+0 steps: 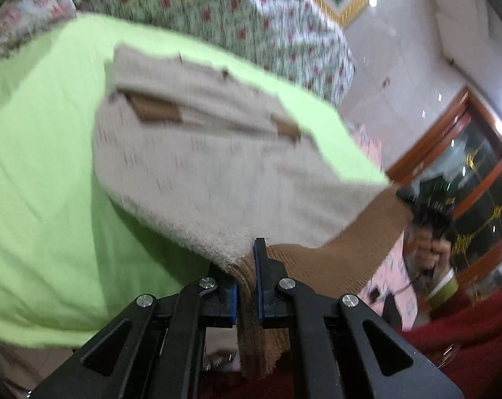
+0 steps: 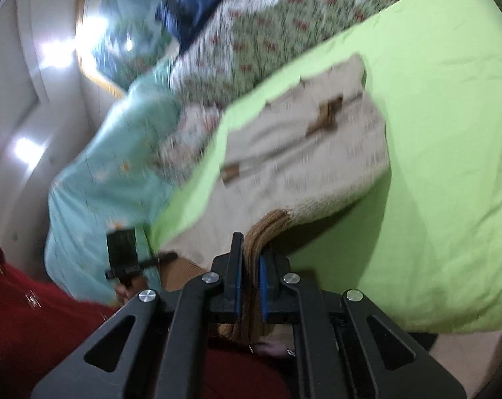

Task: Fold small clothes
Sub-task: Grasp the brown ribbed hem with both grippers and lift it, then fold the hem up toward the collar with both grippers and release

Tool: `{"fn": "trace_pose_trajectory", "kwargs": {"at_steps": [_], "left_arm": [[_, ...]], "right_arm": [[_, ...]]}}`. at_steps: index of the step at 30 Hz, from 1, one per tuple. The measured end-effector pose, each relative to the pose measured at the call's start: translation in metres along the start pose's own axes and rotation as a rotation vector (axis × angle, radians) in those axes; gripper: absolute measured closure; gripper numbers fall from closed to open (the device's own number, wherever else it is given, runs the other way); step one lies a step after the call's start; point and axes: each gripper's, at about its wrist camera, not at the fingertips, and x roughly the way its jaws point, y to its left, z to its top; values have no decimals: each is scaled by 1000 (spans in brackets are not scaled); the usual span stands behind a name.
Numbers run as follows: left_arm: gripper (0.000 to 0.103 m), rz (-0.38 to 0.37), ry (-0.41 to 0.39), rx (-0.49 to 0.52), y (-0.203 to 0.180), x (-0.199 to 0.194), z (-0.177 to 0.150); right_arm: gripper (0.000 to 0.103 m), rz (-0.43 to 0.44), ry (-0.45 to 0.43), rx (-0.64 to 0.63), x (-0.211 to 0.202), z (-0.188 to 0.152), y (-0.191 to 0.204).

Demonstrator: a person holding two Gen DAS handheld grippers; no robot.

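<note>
Lime-green sheet [image 1: 44, 173] covers the bed, with one floral quilt [image 1: 217, 10] bunched along its far edge and one pale blue blanket [image 2: 94, 193] at the side. One beige knitted garment [image 1: 191, 166] lies on the sheet, its body spread flat toward the quilt and its brown ribbed hem [image 1: 334, 259] lifted off the near edge of the bed. Two hand-held grippers grip that hem. The left hand-held gripper [image 1: 247, 286] has its blue-padded jaws pressed together on a bunched fold of the brown rib at one corner. The right hand-held gripper [image 2: 251, 286] is clamped likewise on the rib at the other corner, where several layers are gathered between its pads. Both views are motion-blurred. Red cloth [image 2: 24, 326] fills the near lower corner below the grippers.
</note>
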Motion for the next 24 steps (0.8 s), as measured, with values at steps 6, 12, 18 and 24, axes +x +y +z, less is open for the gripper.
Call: {"fn": "trace_pose_trajectory", "kwargs": {"at_steps": [6, 12, 18, 24], "left_arm": [[97, 5, -156, -13, 2, -20, 60], [97, 33, -229, -17, 20, -3, 127], [97, 71, -212, -86, 58, 43, 190], [97, 90, -191, -159, 95, 87, 231]], "right_arm": [[94, 18, -95, -17, 7, 45, 14], [94, -47, -172, -3, 36, 107, 9], [94, -163, -163, 26, 92, 170, -10], [94, -251, -148, 26, 138, 215, -35]]}}
